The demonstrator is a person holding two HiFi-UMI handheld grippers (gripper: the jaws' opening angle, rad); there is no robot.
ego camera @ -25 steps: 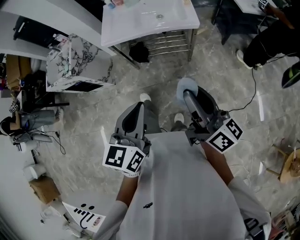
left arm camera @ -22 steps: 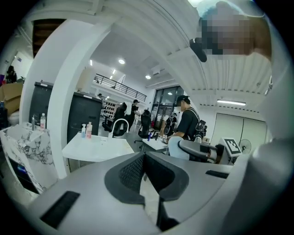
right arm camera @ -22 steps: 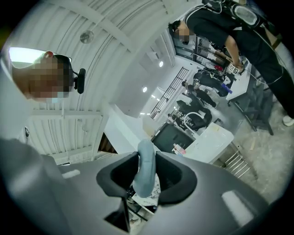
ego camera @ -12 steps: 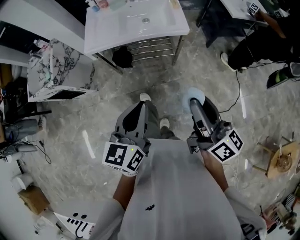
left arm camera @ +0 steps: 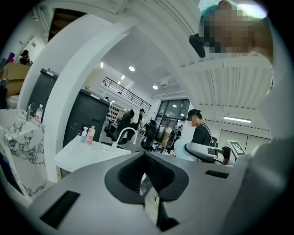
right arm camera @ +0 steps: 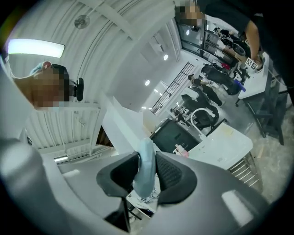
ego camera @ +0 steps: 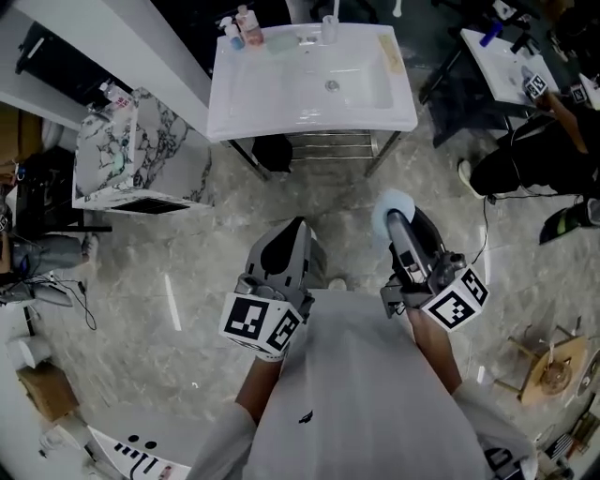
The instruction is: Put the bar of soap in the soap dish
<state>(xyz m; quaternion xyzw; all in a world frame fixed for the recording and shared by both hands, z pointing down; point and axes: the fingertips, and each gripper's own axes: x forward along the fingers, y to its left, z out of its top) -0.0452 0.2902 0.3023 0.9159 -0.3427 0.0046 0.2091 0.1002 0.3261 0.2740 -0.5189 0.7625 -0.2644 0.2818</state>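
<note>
My right gripper (ego camera: 397,217) is shut on a pale blue bar of soap (ego camera: 393,203), which sticks out past the fingertips. In the right gripper view the soap (right arm camera: 146,170) stands on edge between the two dark pads of the right gripper (right arm camera: 147,178). My left gripper (ego camera: 285,246) is held level beside it, jaws together and with nothing in them; in its own view the left gripper (left arm camera: 146,173) shows only a thin slit. A white sink basin (ego camera: 309,105) stands ahead across the floor. A pale green dish-like thing (ego camera: 279,41) lies on its back edge.
A faucet (ego camera: 329,28) and two small bottles (ego camera: 240,28) stand at the basin's back. A metal rack (ego camera: 328,145) sits under it. A marble-patterned cabinet (ego camera: 117,150) stands left, a seated person (ego camera: 534,155) and a white table (ego camera: 502,58) right. Cables trail on the floor (ego camera: 187,281).
Both grippers have moved forward across the floor towards the sink, which now shows in full at the top. The soap stays gripped in the right one.
</note>
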